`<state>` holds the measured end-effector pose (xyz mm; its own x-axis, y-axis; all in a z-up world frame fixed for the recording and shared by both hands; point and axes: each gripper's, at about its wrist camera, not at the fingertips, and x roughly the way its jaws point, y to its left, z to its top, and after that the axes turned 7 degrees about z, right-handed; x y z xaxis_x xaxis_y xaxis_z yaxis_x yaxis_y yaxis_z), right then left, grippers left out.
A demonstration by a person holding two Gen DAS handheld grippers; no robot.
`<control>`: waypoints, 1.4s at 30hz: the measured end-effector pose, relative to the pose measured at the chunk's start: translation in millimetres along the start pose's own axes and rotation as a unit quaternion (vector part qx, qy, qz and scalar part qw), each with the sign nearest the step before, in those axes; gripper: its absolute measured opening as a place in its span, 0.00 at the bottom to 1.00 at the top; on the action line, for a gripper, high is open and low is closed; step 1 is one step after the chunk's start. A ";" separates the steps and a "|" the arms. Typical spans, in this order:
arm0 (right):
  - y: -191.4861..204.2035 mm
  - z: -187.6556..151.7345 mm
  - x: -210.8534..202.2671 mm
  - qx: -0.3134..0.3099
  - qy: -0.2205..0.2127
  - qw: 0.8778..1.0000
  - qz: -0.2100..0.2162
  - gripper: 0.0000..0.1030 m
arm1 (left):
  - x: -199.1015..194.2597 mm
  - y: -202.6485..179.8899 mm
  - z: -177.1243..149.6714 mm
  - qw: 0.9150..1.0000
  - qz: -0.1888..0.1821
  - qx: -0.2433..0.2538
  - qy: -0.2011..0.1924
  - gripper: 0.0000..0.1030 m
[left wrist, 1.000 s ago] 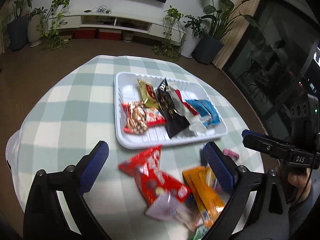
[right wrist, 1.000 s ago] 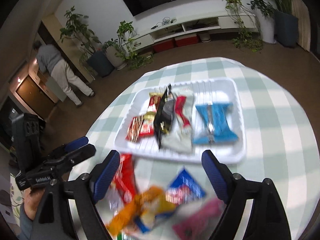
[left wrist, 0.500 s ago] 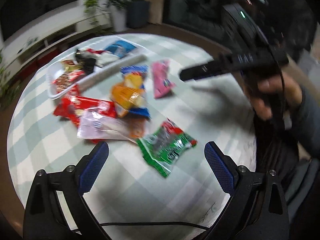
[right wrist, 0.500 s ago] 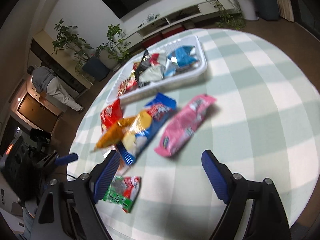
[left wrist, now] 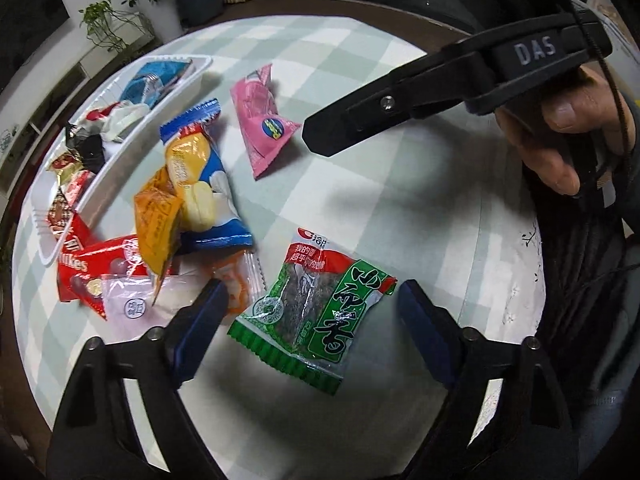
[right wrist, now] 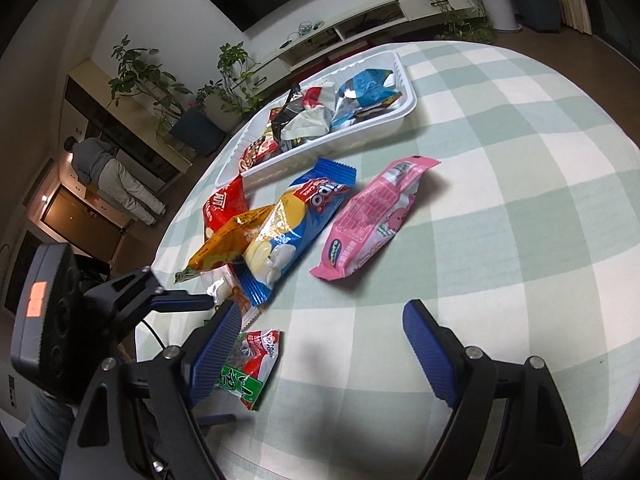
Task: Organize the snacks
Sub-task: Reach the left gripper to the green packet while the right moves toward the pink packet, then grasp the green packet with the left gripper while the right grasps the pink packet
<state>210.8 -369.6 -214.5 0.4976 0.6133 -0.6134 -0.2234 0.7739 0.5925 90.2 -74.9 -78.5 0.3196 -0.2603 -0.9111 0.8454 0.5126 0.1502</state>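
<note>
A green seaweed snack packet lies flat on the checked tablecloth between the blue pads of my left gripper. Its jaws are closing around the packet, with small gaps still showing at both pads. In the right wrist view the same green packet lies at the lower left, with one left finger above it. My right gripper stands open over bare cloth, just short of a pink packet. In the left wrist view the right gripper hovers beside the pink packet.
A white tray holds several snacks at the far side. Blue, orange, red and clear packets are heaped beside it. The round table's edge is close in front. A person stands far off.
My left gripper rolled and swung down from the tray to the green packet, and its jaws have narrowed. The right gripper sank from facing the tray to just above the table by the pink packet.
</note>
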 end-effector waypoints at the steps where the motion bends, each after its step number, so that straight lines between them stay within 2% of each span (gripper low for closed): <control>1: -0.1 -0.2 -0.1 0.000 0.001 1.000 0.001 0.83 | 3.3 2.5 1.0 1.000 -0.005 -0.001 0.005 0.72; 2: -0.3 -0.8 0.1 0.001 0.001 1.000 0.001 0.83 | 5.0 0.8 1.8 1.000 -0.009 0.000 0.009 0.69; 9: 0.3 -2.9 0.6 0.002 0.006 1.000 0.003 0.82 | 15.8 8.8 7.5 0.999 -0.026 -0.018 0.026 0.67; 10: 0.9 -3.7 0.4 0.001 0.007 1.000 0.003 0.82 | 18.3 10.1 9.0 0.999 -0.029 -0.023 0.030 0.64; 11: 1.3 -4.2 0.3 0.000 0.007 1.000 0.003 0.82 | 19.7 8.4 8.6 0.998 -0.038 -0.029 0.035 0.55; 13: 1.5 -4.2 0.8 0.000 0.008 1.000 0.003 0.82 | 19.2 6.9 5.7 0.998 -0.039 -0.040 0.032 0.53; 19: 2.8 -6.4 1.9 0.001 0.013 1.000 0.001 0.81 | 16.5 18.4 4.1 0.992 -0.048 -0.108 0.033 0.52; 22: 3.6 -7.0 1.5 0.000 0.013 1.000 0.000 0.80 | 15.5 19.4 4.9 0.991 -0.034 -0.122 0.035 0.52; 24: 4.4 -7.2 1.4 -0.002 0.014 1.000 -0.002 0.78 | 14.6 17.4 5.3 0.991 -0.017 -0.125 0.034 0.48; 26: 4.7 -7.5 1.8 -0.004 0.017 1.000 -0.004 0.76 | 10.4 11.6 1.4 0.990 -0.014 -0.136 0.029 0.35; 28: 4.6 -7.9 2.6 -0.005 0.018 1.000 -0.006 0.73 | 9.3 9.3 -3.3 0.989 -0.014 -0.143 0.022 0.30; 31: 5.1 -7.7 4.3 -0.007 0.022 1.000 -0.009 0.70 | 5.6 7.0 -11.3 0.988 -0.012 -0.157 0.011 0.27; 37: 1.3 -1.3 3.7 0.003 0.019 0.999 -0.027 0.69 | -3.6 8.2 -30.2 0.979 -0.023 -0.202 -0.014 0.26; 42: -4.7 16.3 9.4 0.022 0.017 0.999 -0.043 0.69 | -12.8 11.2 -46.5 0.966 -0.031 -0.254 -0.039 0.26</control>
<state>230.2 -370.1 -214.6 0.4842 0.5509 -0.6798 -0.1436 0.8164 0.5593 75.7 -27.8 -83.0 0.3226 -0.3550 -0.8774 0.5517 0.8238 -0.1304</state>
